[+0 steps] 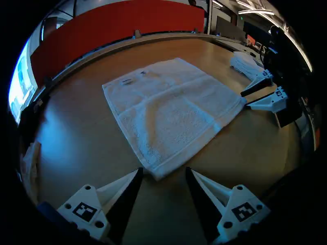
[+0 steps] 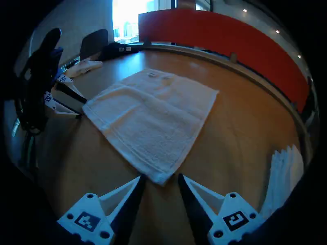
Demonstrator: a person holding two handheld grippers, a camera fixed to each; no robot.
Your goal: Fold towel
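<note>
White terry-cloth towel lies spread flat on the brown wooden bench, one near corner pointing into the gap of the left claw, whose fingers stand apart and grip nothing. The right claw, also apart and empty, faces the neighbouring corner, so the pair bracket one hem and the cloth stretches away from both. A stack of folded white towels sits well aside; a red partition panel backs the bench. Nothing appears to block a forward fold.
</note>
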